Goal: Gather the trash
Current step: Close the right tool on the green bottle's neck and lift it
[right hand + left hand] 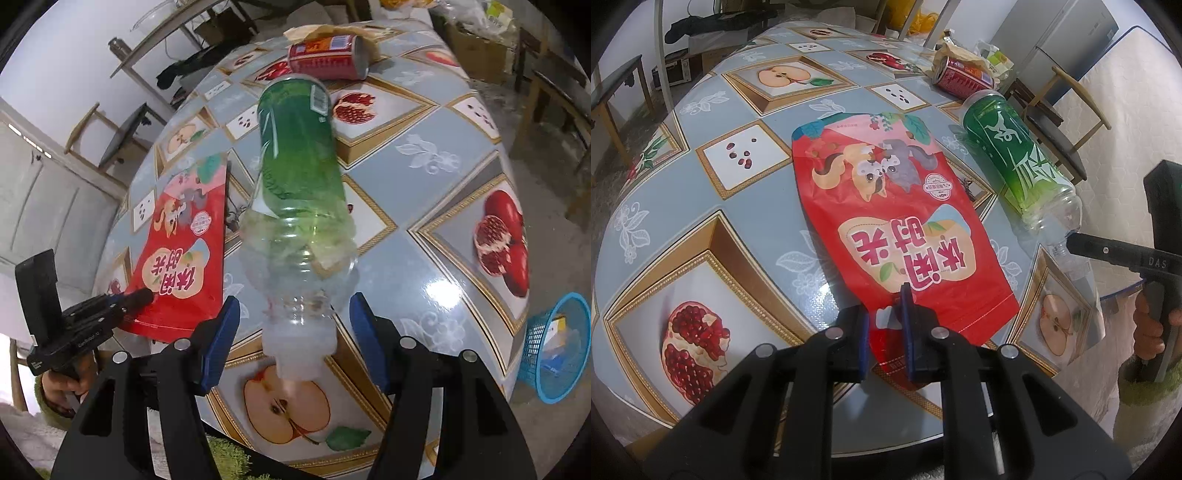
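A red snack bag [886, 221] lies flat on the fruit-patterned table [713, 110]. My left gripper [886, 306] is shut on the bag's near edge; it also shows in the right wrist view [140, 297]. A green-labelled clear plastic bottle [299, 192] lies on its side, neck toward me. My right gripper [291, 317] is open, its blue pads on either side of the bottle's neck without touching. The bottle also shows in the left wrist view [1012, 155]. A red can [325, 57] lies on its side beyond the bottle.
Crumpled brown paper [964, 55] lies by the can at the table's far edge. A blue mesh basket [554, 347] stands on the floor at the right. Wooden chairs [1060, 122] stand close beside the table.
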### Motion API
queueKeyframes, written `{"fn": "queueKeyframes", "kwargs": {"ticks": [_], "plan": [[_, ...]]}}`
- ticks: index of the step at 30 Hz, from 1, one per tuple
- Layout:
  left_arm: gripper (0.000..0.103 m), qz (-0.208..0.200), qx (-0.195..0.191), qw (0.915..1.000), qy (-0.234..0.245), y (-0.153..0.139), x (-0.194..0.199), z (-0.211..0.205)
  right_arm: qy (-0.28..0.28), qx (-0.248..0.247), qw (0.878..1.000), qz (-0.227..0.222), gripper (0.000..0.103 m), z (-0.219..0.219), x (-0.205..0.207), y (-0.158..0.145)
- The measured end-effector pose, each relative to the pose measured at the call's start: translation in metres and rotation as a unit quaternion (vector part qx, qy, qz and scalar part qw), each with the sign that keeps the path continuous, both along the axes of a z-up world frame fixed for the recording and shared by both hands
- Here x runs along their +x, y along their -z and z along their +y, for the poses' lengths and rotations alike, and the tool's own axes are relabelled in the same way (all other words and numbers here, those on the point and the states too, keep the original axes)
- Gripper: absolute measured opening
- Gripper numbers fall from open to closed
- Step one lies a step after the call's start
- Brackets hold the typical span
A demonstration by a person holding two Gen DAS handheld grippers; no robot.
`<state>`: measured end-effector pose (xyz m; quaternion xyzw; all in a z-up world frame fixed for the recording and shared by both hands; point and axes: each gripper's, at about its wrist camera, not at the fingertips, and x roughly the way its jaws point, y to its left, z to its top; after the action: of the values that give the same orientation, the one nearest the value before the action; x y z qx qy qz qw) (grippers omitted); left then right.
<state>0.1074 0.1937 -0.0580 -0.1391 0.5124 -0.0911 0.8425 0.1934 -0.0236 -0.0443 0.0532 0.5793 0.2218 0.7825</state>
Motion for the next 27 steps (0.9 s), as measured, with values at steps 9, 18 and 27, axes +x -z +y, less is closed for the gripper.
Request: {"fn": "queueKeyframes", "kwargs": {"ticks": [9, 18, 27], "plan": [[0.013, 0.001, 0.001, 1.0, 0.001, 0.0, 0.0, -0.001, -0.015, -0.029, 0.999, 0.02, 0.058, 0.009, 0.012, 0.012], [0.013, 0.001, 0.001, 1.0, 0.0, 0.0, 0.0, -0.001, 0.003, -0.021, 0.999, 0.033, 0.044, 0.001, 0.013, 0.018], [0.013, 0.0, 0.002, 1.0, 0.0, 0.0, 0.0, -0.001, 0.023, -0.001, 0.999, 0.029, 0.04, -0.004, 0.008, 0.021]]}}
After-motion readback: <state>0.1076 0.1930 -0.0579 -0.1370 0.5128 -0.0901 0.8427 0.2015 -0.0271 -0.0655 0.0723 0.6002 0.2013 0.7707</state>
